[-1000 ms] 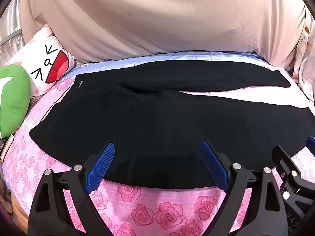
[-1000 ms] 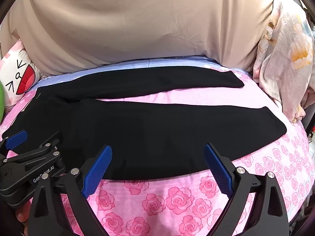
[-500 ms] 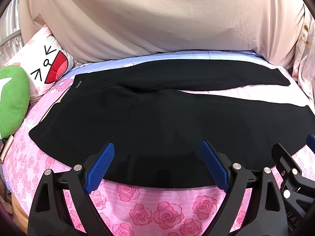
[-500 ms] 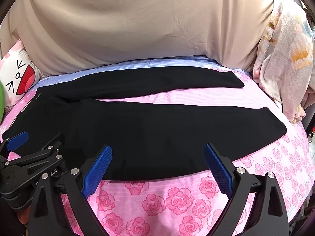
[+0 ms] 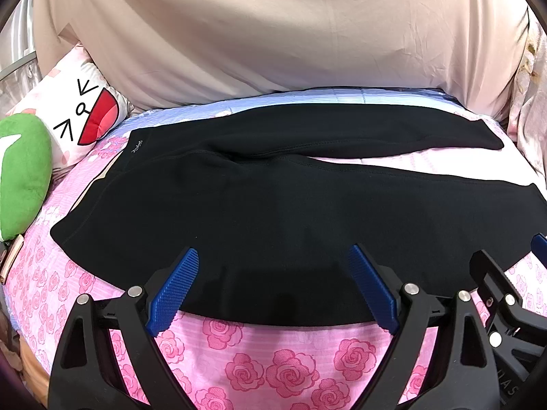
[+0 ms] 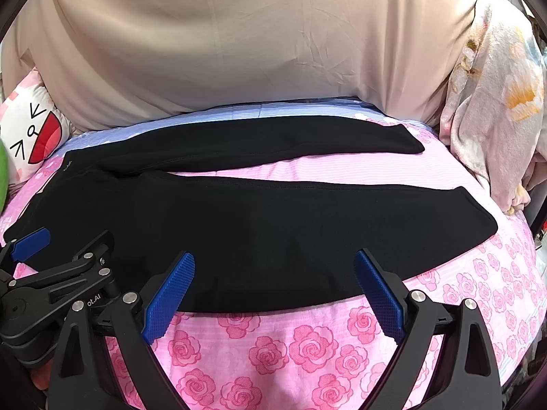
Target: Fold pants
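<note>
Black knit pants (image 5: 273, 205) lie flat and unfolded on my bed, on the pink rose-print bedsheet (image 5: 280, 365), waistband to the left near the pillows, both legs running right. Far leg (image 6: 259, 140) angles toward the back edge; near leg (image 6: 307, 225) is broader and closer to me, with a wedge of pink sheet showing between the two. Small pale logo on the waistband corner (image 5: 136, 146). My left tongs (image 5: 271, 290) are spread wide, blue ribbed pads hovering over the near hem edge of the pants, nothing gripped between them. My right tongs (image 6: 273, 294) are also wide apart and empty, pads over the near edge of the near leg, further right along the garment. In the right wrist view the left tongs sit just beside at lower left; in the left wrist view part of the right tongs shows at the lower right edge. White cartoon-face pillow with red mouth (image 5: 73, 116) and a green plush cushion (image 5: 22, 174) sit at the left end of the bed. Beige draped cloth (image 5: 290, 34) covers the back. Pale floral fabric bundle (image 6: 492, 109) is heaped at the right end, apart from the pants.
</note>
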`<act>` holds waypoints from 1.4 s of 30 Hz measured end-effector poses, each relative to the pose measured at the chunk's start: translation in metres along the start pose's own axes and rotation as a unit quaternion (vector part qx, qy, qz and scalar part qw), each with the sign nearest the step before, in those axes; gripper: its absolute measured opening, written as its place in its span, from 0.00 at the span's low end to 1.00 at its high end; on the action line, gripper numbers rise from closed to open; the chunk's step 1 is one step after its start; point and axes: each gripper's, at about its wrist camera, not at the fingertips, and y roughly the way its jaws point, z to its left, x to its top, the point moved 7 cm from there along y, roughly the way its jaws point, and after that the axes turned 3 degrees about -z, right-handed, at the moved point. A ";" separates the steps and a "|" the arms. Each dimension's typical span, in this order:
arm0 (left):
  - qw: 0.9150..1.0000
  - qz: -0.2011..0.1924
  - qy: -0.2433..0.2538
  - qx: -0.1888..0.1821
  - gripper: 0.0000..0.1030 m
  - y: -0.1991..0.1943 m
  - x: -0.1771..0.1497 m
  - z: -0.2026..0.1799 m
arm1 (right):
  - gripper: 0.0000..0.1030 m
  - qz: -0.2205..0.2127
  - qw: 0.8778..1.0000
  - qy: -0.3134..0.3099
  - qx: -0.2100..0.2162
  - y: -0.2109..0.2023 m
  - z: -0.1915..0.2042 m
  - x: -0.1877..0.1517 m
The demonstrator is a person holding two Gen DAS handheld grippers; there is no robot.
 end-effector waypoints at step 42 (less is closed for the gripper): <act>1.000 0.003 0.004 0.006 0.85 0.000 0.004 -0.002 | 0.90 0.006 1.000 0.001 0.001 0.002 -0.002 -0.002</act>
